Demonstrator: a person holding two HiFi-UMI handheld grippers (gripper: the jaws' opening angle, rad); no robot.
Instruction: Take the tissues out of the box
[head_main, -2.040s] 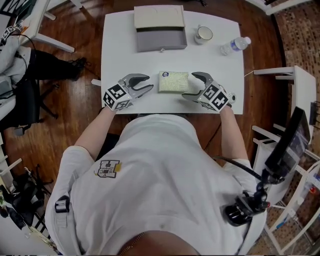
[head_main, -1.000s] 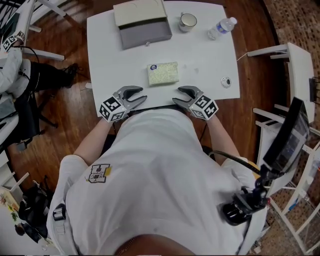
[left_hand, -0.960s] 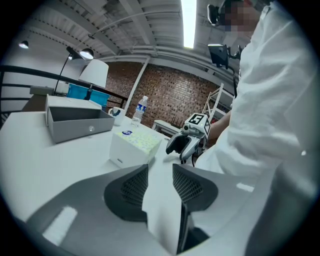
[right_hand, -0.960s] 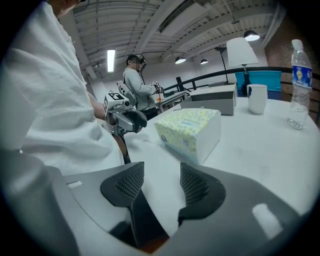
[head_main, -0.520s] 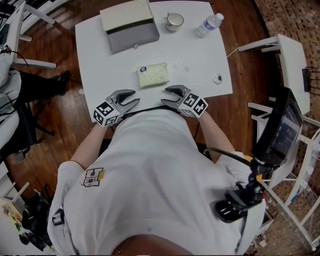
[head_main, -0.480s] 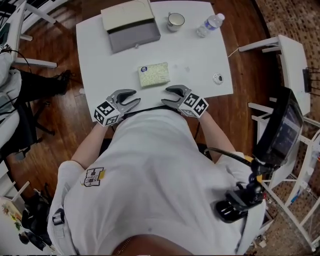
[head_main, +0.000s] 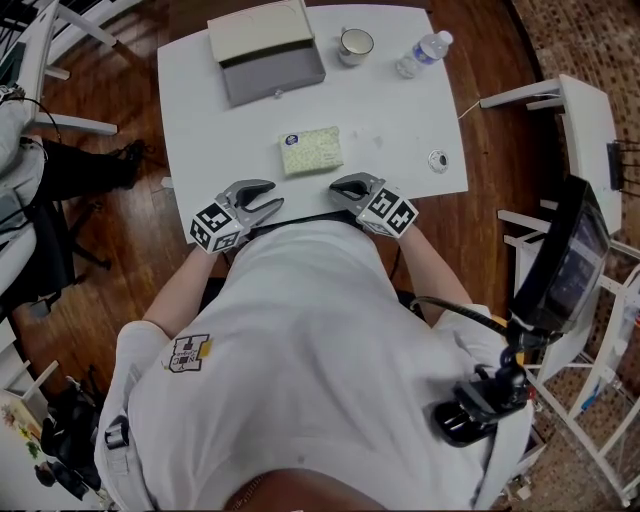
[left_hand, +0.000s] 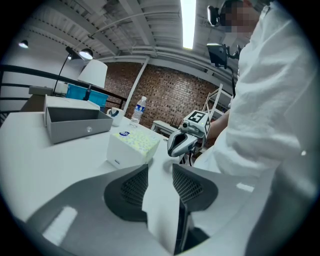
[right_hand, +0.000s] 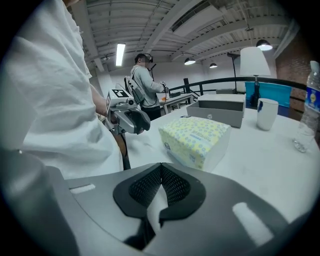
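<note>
**Student:** How are the jaws of the two tongs set?

**Instructor:** Left gripper (left_hand: 160, 167): jaws a narrow gap apart, with only the white table (head_main: 400, 120) showing between the ribbed pads. It holds nothing. Right gripper (right_hand: 161, 165): jaws have just been closing and the tips now meet. Nothing is caught between them.

**Student:** Where do they sit, and where is the tissue box?

**Instructor:** In the head view, both grippers sit at the near edge of the table, close to the person's body, the left gripper (head_main: 270, 197) and the right gripper (head_main: 338, 188) pointing inward toward each other. The tissue box (head_main: 311, 151) lies flat on the table beyond them, apart from both, patterned top upward. Neither gripper touches it.

**Student:** And at the far edge?

**Instructor:** A grey drawer unit (head_main: 268, 50), a cup (head_main: 355, 43) beside it and a water bottle (head_main: 424, 52).
</note>
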